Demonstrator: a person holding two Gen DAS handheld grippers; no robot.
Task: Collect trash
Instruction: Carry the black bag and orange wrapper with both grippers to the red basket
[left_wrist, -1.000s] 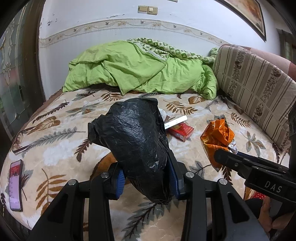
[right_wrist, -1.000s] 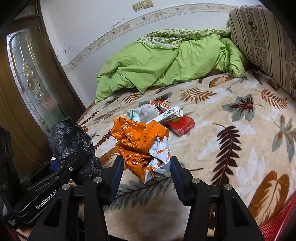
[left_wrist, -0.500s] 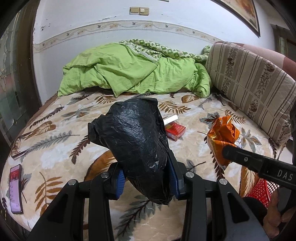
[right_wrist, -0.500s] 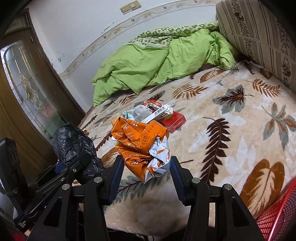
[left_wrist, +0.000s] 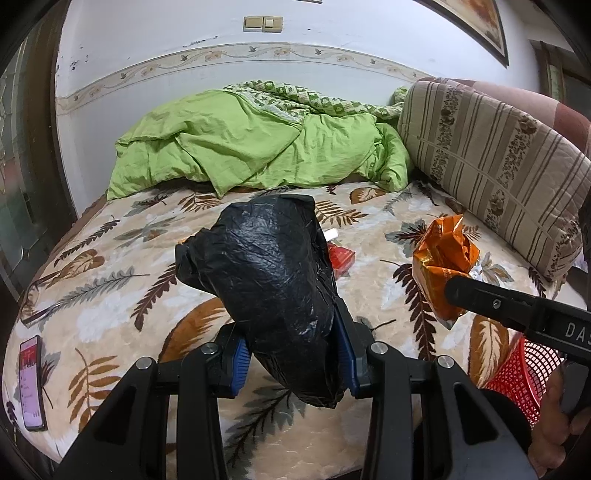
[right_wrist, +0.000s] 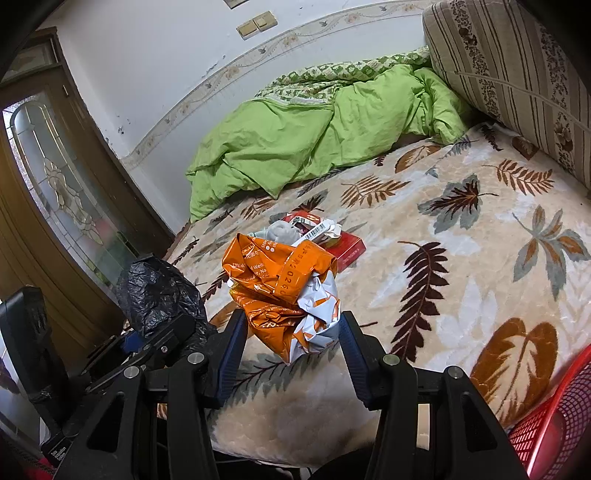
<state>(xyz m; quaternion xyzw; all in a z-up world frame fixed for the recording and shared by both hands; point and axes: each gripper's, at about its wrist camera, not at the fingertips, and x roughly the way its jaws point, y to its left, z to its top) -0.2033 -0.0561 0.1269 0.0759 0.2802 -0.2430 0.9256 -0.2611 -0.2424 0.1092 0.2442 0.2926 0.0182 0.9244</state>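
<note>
Trash in both grips: the left gripper clamps a crumpled black plastic bag, the right gripper a crushed orange wrapper, both held above the leaf-print bed. A red mesh basket stands at the bed's edge, contents hidden. Since a second ago, both grippers have drawn back, and the red box looks farther off.

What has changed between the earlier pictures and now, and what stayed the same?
Both grippers have drawn back from the bed: the red box and the paper beside it look farther away, and the red basket has come into view at the lower right. Unchanged: the left gripper stays clamped on the black bag, the right gripper on the orange wrapper.
</note>
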